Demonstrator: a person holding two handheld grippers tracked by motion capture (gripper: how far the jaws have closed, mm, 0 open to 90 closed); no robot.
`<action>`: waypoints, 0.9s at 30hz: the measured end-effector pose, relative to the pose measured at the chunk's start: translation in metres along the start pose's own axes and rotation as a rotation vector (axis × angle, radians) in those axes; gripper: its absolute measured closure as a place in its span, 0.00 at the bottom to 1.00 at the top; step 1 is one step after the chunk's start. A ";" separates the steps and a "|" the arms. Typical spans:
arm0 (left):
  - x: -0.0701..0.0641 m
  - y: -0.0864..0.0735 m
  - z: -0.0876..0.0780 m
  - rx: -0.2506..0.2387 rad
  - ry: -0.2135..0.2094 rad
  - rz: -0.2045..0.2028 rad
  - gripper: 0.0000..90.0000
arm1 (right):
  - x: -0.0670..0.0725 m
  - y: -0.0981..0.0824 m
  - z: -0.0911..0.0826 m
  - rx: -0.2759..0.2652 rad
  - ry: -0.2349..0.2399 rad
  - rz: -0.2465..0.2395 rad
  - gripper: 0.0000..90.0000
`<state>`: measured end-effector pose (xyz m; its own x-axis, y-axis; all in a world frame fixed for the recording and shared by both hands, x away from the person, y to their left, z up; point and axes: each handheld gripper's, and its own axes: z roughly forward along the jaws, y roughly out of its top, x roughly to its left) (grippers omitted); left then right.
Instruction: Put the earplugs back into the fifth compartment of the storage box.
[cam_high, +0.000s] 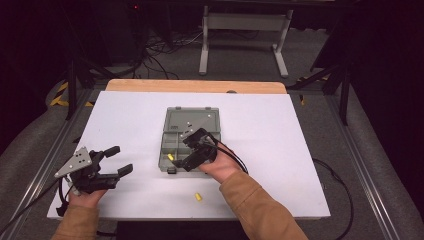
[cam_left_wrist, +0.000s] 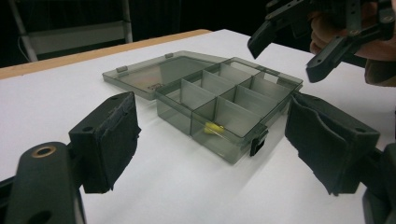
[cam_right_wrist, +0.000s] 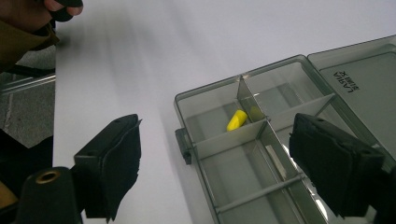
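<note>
We hold both tools empty with jaws apart: the right tool (cam_high: 187, 150) hangs over the open box (cam_high: 192, 125), the left tool (cam_high: 120, 160) beside it.

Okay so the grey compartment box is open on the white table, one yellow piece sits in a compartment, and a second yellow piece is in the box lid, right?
Not quite. The second yellow piece lies on the white table in front of the box, not in the lid; the high view shows it. The rest holds: the grey compartment box is open, with one yellow piece in a compartment.
</note>
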<state>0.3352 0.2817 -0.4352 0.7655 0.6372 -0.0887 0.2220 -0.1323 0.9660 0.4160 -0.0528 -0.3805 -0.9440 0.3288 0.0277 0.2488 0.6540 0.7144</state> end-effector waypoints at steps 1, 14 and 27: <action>0.000 0.000 0.000 0.000 0.000 0.000 0.20 | 0.000 0.000 0.000 0.000 0.000 0.000 0.19; 0.000 0.000 0.000 0.002 0.002 0.000 0.20 | 0.009 -0.024 -0.026 -0.013 -0.003 -0.003 0.19; 0.000 0.000 0.000 0.001 -0.001 0.001 0.20 | 0.018 -0.042 -0.039 -0.002 -0.008 -0.009 0.19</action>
<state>0.3353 0.2819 -0.4354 0.7661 0.6366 -0.0884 0.2222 -0.1333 0.9659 0.3797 -0.1009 -0.3826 -0.9444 0.3284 0.0162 0.2401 0.6554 0.7161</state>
